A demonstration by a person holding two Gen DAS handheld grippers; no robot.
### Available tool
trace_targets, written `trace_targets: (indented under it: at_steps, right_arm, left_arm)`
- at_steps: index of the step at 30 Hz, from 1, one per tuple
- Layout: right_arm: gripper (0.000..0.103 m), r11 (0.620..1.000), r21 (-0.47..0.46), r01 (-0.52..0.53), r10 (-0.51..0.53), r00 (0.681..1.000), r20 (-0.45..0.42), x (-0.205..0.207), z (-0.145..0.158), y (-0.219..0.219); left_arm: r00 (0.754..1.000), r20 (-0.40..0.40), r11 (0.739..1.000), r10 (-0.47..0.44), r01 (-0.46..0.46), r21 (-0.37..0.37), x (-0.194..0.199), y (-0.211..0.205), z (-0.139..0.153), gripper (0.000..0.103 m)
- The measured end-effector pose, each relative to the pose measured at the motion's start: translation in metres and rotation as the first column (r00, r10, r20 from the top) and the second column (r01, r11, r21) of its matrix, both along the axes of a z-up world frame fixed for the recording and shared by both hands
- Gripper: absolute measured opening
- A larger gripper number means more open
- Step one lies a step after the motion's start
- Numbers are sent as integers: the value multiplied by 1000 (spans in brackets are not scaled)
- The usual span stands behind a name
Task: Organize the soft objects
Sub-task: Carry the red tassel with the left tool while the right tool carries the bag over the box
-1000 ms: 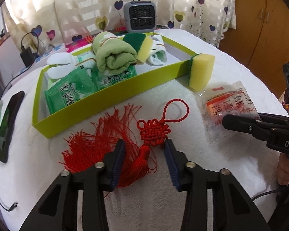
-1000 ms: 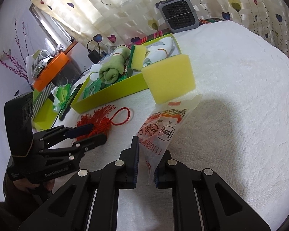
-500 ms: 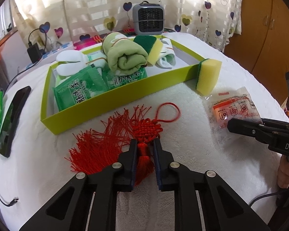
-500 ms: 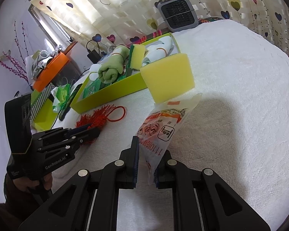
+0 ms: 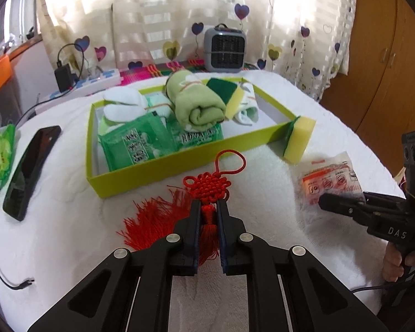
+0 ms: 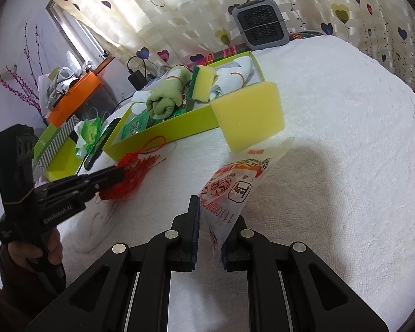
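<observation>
Closed now around the neck of the red tassel knot (image 5: 207,186), just below the woven part – the left claw (image 5: 209,210), which a second ago stood wide apart on either side of it. Fringe pinched between the two pads, remaining red threads fanned out on the white towel-covered bench (image 5: 262,193) to the left, cord loop pointing toward the green tray (image 5: 179,163). Knot lying just in front of the tray's near wall, not yet lifted as far as can be told. Likely meaning for the task: grasp secured, ready for carrying into the tray, where a rolled green towel (image 5: 196,105), green packets (image 5: 135,144), white socks (image 5: 121,105) and a sponge already sit. Right claw (image 6: 209,232) unchanged over the same second – nearly together, clamped on the lower edge of a clear plastic packet (image 6: 235,182) with orange print, the packet standing up from the bench. A yellow sponge (image 6: 249,113) leaning against the tray's outer corner, just beyond the packet. A dark phone (image 5: 30,168) lying left of the tray, well apart from both claws.
</observation>
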State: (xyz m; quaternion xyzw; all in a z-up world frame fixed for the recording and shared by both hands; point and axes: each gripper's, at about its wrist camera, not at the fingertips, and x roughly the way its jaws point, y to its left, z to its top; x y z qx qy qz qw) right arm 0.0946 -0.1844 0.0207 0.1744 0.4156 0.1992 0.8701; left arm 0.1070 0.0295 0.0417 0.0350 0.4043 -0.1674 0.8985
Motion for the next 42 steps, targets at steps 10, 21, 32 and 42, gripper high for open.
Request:
trace_targets:
  at_steps: [10,21,32,42]
  right_arm:
    - [13,1000,-9,1,-1,999,41,-6,15,1]
    - [10,1000,4,16,-17,993,120,-19,37,-5]
    - [10,1000,-2,28,-28,985,170,-17,58,-9]
    - [10,1000,1,12,-11,978,208,12,80,-8]
  left_arm:
    - [999,36,999,25,-24,-44,-5,11,20,10]
    - [997,76,996,34,-28,-89,-14,16,39,10]
    - [991,129,993,47,-32,-117,-15,23,64,10]
    - [983,166,991,75,-56,-119,8,32,83,10]
